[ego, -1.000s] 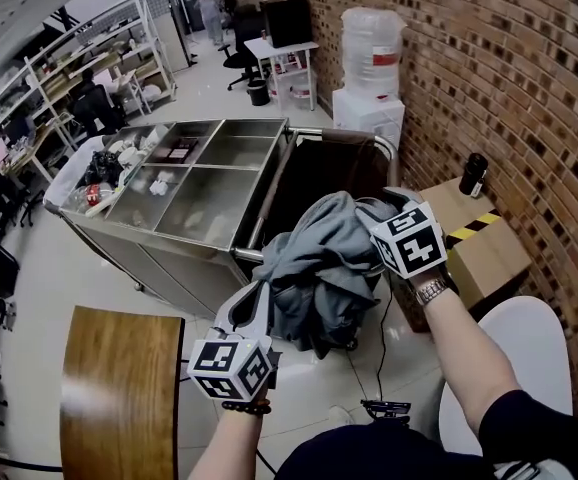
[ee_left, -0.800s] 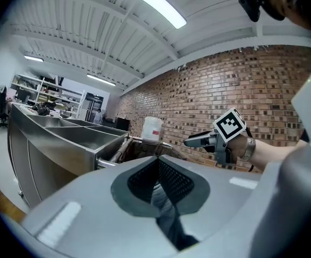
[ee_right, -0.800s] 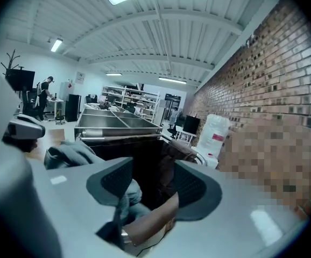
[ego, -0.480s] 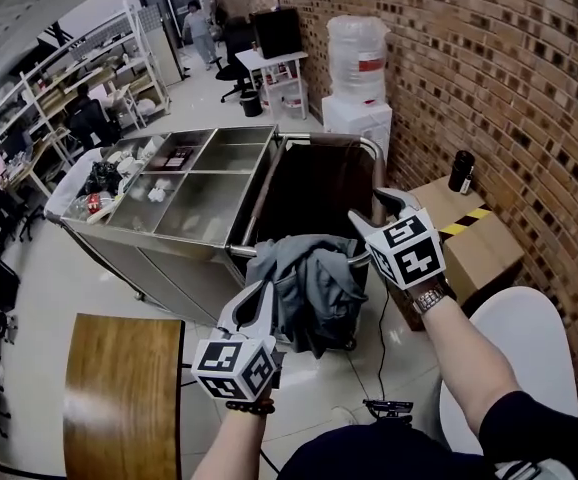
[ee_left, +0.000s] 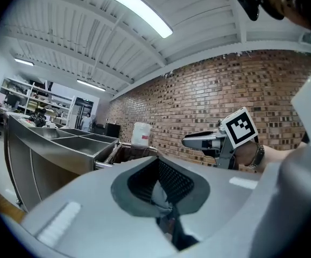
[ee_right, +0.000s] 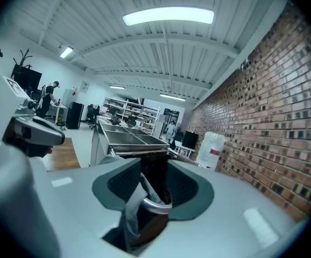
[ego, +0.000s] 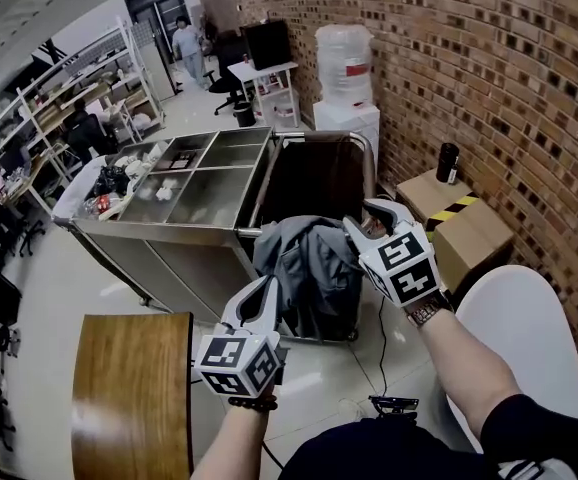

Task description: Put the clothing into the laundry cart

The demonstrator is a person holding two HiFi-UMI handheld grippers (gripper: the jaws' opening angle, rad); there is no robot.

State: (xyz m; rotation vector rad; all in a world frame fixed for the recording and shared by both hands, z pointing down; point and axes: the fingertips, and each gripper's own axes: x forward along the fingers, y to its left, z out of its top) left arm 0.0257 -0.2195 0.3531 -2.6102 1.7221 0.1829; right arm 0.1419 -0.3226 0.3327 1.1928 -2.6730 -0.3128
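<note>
The crumpled grey clothing (ego: 307, 258) hangs over the near metal rim of the dark brown fabric laundry cart (ego: 319, 178), which stands at 12 o'clock from the person. The left tool (ego: 265, 294), at the 7 o'clock edge of the clothing, is clamped on a small fold of it. The right tool (ego: 358, 222), at its 3 o'clock edge, is closing. A grey strip of the clothing lies between its jaws, against one pad, with a gap showing beside it.
</note>
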